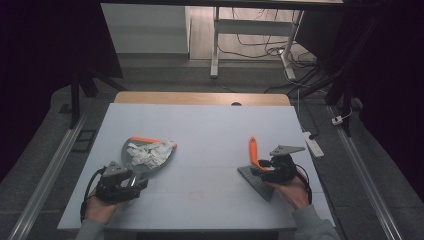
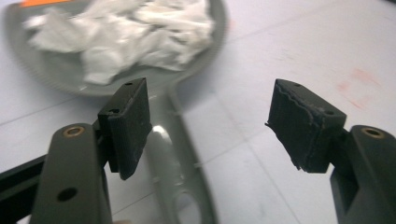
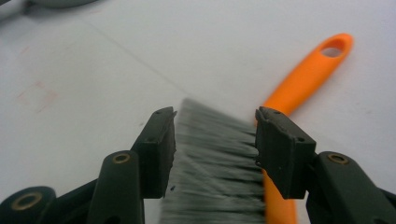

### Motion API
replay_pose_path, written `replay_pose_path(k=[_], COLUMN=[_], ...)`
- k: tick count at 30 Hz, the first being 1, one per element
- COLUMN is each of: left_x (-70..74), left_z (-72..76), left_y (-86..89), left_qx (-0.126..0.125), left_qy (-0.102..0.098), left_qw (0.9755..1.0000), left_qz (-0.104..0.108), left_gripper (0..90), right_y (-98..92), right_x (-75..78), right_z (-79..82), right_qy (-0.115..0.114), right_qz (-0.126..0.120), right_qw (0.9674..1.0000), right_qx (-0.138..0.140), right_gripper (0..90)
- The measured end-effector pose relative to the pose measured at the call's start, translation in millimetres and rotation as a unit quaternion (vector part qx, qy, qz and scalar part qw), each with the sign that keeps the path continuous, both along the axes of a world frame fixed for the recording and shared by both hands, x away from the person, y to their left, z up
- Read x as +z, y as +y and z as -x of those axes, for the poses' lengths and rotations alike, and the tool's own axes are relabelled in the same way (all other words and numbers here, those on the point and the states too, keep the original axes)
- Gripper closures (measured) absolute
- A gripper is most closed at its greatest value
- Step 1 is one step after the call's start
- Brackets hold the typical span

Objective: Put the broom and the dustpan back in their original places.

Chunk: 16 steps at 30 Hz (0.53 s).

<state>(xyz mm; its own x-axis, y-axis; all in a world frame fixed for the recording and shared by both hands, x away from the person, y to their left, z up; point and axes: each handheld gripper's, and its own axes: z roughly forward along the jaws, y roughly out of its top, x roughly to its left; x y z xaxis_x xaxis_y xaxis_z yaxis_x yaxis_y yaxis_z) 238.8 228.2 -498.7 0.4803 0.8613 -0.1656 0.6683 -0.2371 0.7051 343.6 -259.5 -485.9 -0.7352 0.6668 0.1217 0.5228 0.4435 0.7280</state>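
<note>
Dustpan, grey and heaped with crumpled white paper scraps, lies on the pale surface at about 9 o'clock from its middle in the high view, handle pointing toward 6 o'clock. The left hand-held gripper sits just beside that handle. At 3 o'clock, the right hand-held gripper is at a small brush with an orange handle and grey bristles.

Left gripper view: the jaws stand apart, with the dustpan handle running beneath and between them, nearer the left pad; no pad presses on it. The paper scraps fill the pan at 12 o'clock.

Right gripper view: the jaws are apart with the grey bristles between them. Whether the pads press on the bristles I cannot tell. The orange handle reaches toward 1 o'clock.
</note>
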Motion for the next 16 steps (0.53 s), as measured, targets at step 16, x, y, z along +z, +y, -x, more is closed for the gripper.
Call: replay_pose_path(k=[16], left_x=[-6.9], left_z=[-3.8], left_y=[-0.3], left_qx=[-0.037], left_qy=[0.011], left_qw=[0.9991], left_qz=[0.019], left_gripper=[30.6], right_y=[-17.6], right_x=[-4.8], right_z=[24.3], right_qy=[-0.026], right_qz=[-0.003], right_qw=[0.9995], right_qx=[0.019], right_gripper=[47.9])
